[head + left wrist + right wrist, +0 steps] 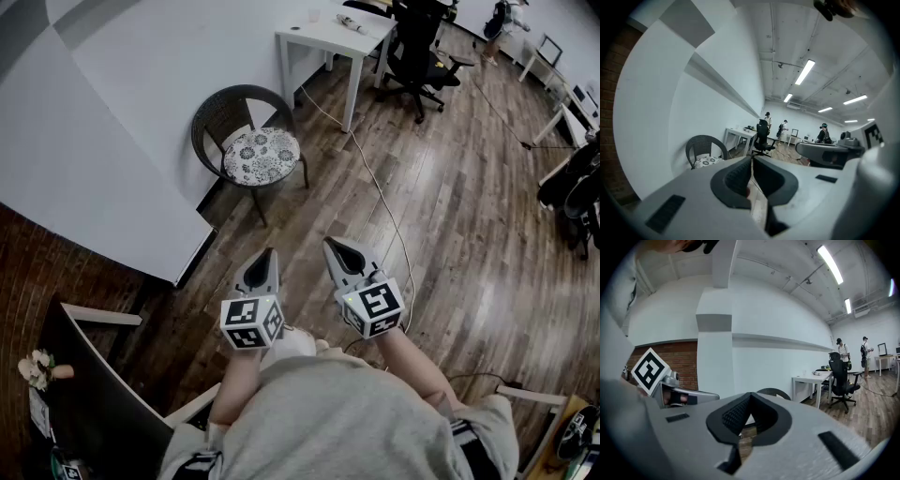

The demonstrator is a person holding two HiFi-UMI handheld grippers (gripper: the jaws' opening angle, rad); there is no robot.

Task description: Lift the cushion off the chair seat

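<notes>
Left hand-held gripper (269,253) is fully closed: in its own view the two dark ribbed pads meet at the tip and nothing is caught between them. Right hand-held gripper (329,244) is closed in the same way, pads together and empty. Both are held out in front of the person at about waist level, side by side and a little apart, tips pointing toward 12 o'clock in the head view and tilted only slightly down over the wooden floor (450,225).

From the two grippers, the cushion (262,155) lies at about 11 o'clock, well apart from both. It is round, with a dark-and-white floral pattern, and it rests flat on the seat of a dark wicker chair (216,111) with a curved back. The chair stands against the white wall (122,112), which runs along its 9 o'clock side. Neither gripper touches the chair or the cushion.

At about 1 o'clock from the chair stands a white counter (328,39) with a few small items on top, too small to identify. A black office chair (419,52) sits at the counter's 3 o'clock. A pale cable (373,173) trails across the floor from beside the counter's legs down toward the person. In the left gripper view the cushion shows at 10 o'clock from the closed tip, on the wicker chair's seat.
</notes>
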